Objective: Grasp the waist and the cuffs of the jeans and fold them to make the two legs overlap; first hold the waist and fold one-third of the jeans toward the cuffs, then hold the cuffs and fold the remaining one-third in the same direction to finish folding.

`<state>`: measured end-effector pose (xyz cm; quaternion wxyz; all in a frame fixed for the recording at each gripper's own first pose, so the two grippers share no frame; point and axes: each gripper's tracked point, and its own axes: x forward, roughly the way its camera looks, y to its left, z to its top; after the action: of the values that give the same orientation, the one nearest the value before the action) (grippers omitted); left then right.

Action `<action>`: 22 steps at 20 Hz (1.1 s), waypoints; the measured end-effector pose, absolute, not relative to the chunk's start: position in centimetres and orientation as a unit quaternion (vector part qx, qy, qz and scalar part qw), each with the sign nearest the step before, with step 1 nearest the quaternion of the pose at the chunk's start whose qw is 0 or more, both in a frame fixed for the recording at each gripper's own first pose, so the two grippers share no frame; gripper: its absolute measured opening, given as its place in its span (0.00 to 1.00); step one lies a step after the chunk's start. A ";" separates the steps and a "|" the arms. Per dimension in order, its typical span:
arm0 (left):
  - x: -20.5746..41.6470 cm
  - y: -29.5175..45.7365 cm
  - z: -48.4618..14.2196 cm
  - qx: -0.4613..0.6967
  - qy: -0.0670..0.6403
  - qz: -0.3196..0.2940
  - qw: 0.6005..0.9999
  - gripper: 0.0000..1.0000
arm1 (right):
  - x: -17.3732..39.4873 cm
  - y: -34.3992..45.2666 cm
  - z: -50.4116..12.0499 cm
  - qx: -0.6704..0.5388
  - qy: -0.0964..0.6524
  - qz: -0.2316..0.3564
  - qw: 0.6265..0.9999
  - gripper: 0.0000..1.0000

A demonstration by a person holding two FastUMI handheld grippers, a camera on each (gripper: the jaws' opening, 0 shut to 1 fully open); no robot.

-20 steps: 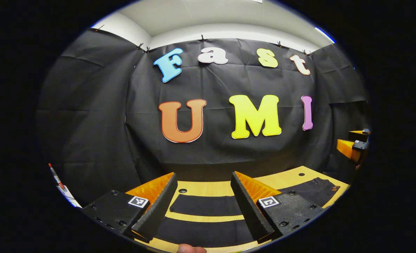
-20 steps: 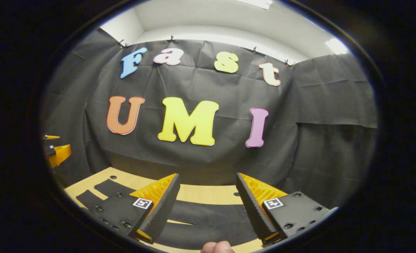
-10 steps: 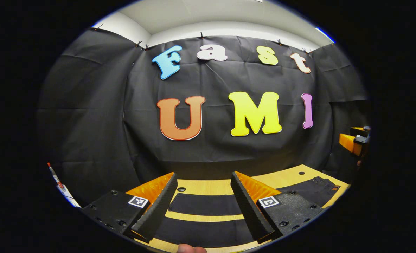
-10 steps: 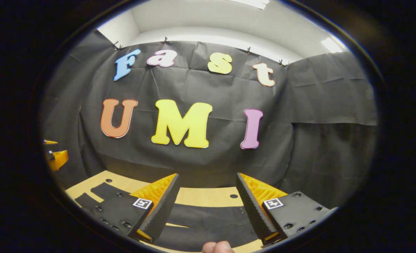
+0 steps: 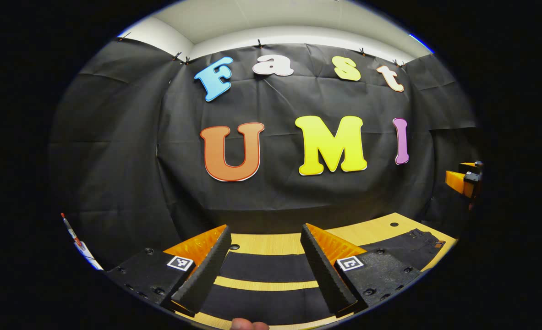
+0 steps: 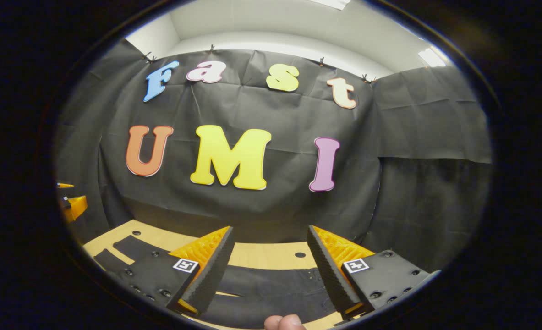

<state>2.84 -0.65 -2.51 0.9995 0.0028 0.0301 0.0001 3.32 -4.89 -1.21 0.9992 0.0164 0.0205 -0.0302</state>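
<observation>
Black jeans lie flat on a wooden table [image 5: 376, 231]. In the left gripper view, the two legs [image 5: 266, 268] run as dark strips with a stripe of table between them, and the waist [image 5: 419, 240] is at the right. My left gripper [image 5: 265, 238] hangs open above the legs, touching nothing. In the right gripper view, the waist end [image 6: 271, 288] lies below my open right gripper [image 6: 271, 238], and the legs [image 6: 128, 245] stretch off left. Each view catches the other gripper at its side edge: the right gripper [image 5: 463, 178] and the left gripper [image 6: 71, 206].
A thumb tip [image 5: 250, 324] shows at the bottom edge, as does a thumb [image 6: 284, 321] in the right gripper view. A red-capped pen [image 5: 71, 229] and a white sheet sit at the left. The table has small round holes [image 6: 300, 254]. The booth's black cloth stands behind.
Both grippers drifted slightly forward over the table and stayed open. The right one shifted right, so more of the waist shows between its fingers. The jeans have not moved.
</observation>
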 end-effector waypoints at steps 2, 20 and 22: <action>3.2 0.1 -4.5 -0.014 0.057 0.004 0.998 0.98 | 3.7 -6.8 -3.2 0.028 0.050 -0.032 0.998 0.99; -2.6 3.4 -29.0 -0.575 0.339 0.217 0.712 1.00 | -2.8 -20.7 -30.3 0.361 0.397 -0.114 0.836 0.92; -1.7 4.3 -30.1 -0.587 0.342 0.229 0.697 0.99 | -2.7 -20.1 -31.7 0.376 0.409 -0.116 0.824 0.92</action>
<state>-1.74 4.27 -30.11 0.6971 -0.5869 0.3422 0.2291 -2.75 -20.09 -31.66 0.8236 0.3757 0.4087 -0.1162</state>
